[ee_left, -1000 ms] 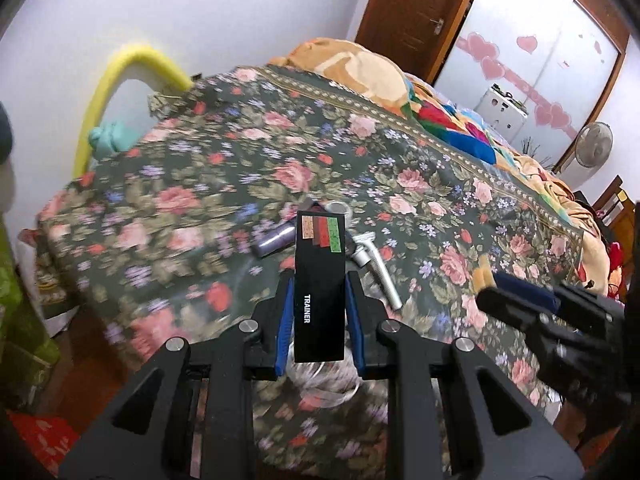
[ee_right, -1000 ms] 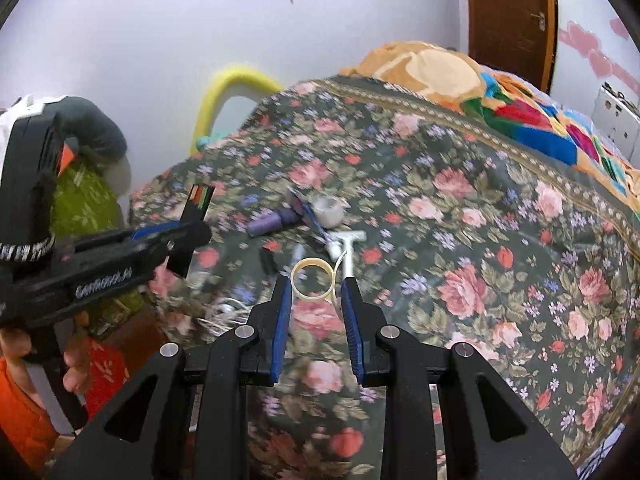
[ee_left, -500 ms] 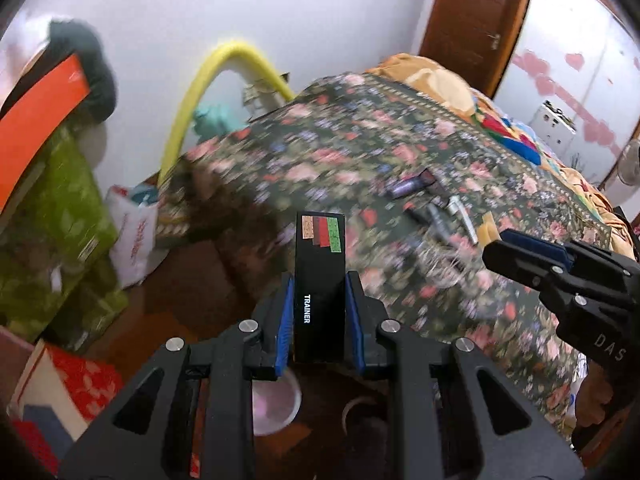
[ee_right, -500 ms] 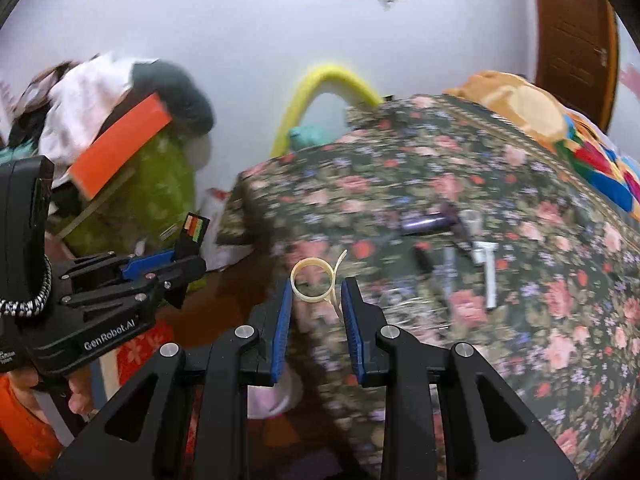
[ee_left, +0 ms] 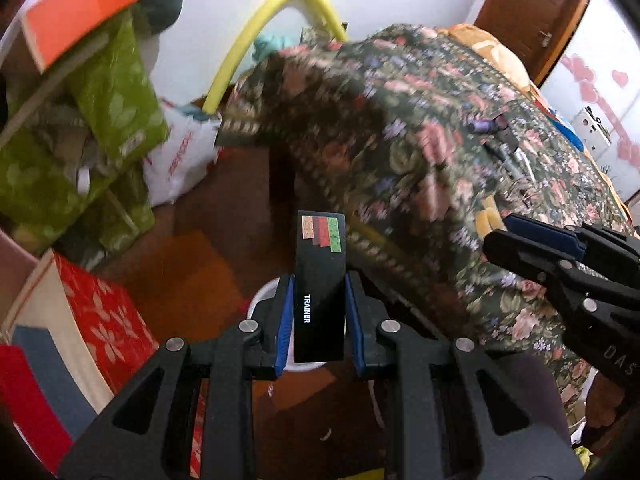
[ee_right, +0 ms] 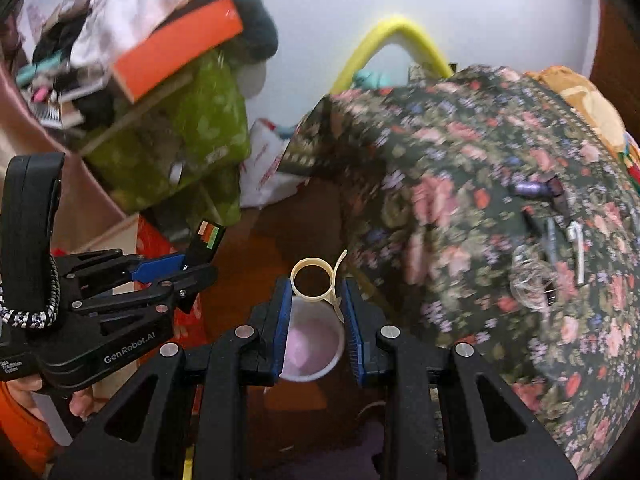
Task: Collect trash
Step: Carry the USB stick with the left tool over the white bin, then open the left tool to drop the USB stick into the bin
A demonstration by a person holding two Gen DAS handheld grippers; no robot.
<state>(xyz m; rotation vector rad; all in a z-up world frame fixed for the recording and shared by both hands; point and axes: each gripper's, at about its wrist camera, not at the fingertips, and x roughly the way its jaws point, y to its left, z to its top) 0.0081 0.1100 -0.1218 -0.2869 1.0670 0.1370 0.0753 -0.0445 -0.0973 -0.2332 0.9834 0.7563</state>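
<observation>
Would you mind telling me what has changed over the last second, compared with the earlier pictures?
Both grippers have swung off the bed to above the white bin on the floor. The left gripper still clamps the black box; the right gripper still holds the plastic ring. Nothing was released. The remaining litter stays on the bed.

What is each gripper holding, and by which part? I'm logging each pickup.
The left gripper clamps the black TRAINER box by its lower sides. The right gripper pinches the cream plastic ring at its lower edge and tab.
</observation>
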